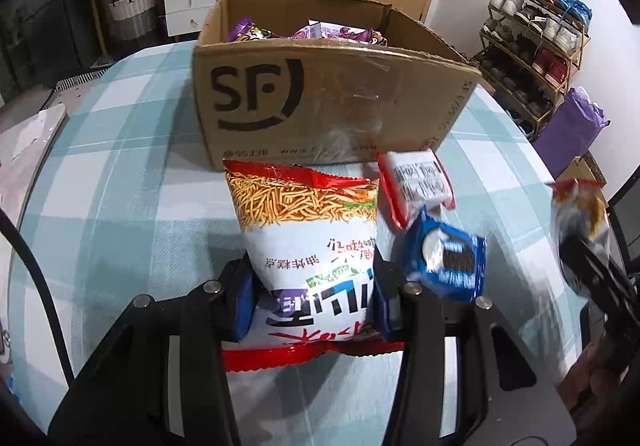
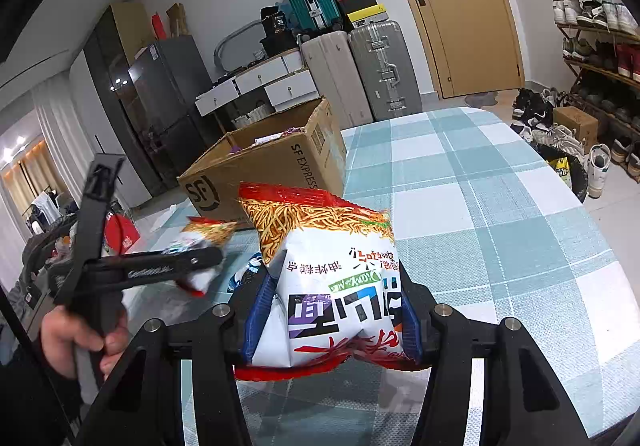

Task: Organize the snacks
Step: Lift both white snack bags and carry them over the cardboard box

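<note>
Left gripper [image 1: 310, 300] clamped on a noodle-snack bag [image 1: 308, 238] just before the cardboard box [image 1: 320, 102]. Right gripper [image 2: 332, 316] pinches a second bag [image 2: 332, 286] above the checked tablecloth [image 2: 500, 206], open cloth to its right.

The left gripper [image 1: 310, 296] has its blue pads [image 1: 244, 306] pressed against both sides of a noodle-snack bag [image 1: 308, 242] lying on the checked tablecloth [image 1: 132, 174]. Just right of the bag lie a red-and-white packet [image 1: 416, 182] and a blue cookie pack [image 1: 444, 262]. Behind them stands an open cardboard box [image 1: 320, 102] with purple packets [image 1: 340, 33] inside. At the right edge, the right gripper [image 1: 580, 246] holds a blurred bag [image 1: 580, 214]
</note>
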`<state>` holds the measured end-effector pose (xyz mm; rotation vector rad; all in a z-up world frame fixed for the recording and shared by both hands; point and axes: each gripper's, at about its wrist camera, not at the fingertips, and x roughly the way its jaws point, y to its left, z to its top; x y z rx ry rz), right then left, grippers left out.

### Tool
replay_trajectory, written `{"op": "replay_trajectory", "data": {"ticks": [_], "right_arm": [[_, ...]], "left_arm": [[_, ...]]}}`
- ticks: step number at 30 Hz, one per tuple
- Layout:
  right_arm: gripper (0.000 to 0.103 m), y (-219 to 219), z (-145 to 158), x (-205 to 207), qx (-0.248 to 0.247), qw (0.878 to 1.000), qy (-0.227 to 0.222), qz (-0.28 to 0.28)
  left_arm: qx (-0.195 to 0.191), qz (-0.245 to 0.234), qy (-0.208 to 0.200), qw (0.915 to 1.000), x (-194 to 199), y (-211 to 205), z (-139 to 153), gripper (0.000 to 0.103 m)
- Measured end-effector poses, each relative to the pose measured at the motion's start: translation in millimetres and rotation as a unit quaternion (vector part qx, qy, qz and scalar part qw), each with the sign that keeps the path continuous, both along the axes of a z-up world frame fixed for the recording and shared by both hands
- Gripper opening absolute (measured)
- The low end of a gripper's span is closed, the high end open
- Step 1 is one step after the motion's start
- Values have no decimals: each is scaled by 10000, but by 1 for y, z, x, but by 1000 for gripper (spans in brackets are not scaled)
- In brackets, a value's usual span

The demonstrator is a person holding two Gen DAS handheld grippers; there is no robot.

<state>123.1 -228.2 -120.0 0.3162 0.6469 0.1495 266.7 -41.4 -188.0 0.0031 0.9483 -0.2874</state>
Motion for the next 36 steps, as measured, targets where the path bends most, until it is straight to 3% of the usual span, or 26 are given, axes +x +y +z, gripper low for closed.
{"op": "replay_trajectory", "data": {"ticks": [6,14,22,27,36], "right_arm": [[55,1,0,0,-62,10000,21,-44],[55,5,-1,2,-197,9997,125,-68],[55,24,-2,8,-646,9976,205,167],[55,29,-1,4,-175,9990,247,341],[55,60,53,-9,-446,9949,-165,890]], "left_arm": [[97,4,-124,9999,-28,11,8,43],[-46,169,-249,9995,-98,41,11,43],[-213,378,-323,9985,-126,61,23,44],[-290,562,-435,9971,-133,71,39,44],[-275,284,-880,9953,-150,72,83,44]]}}
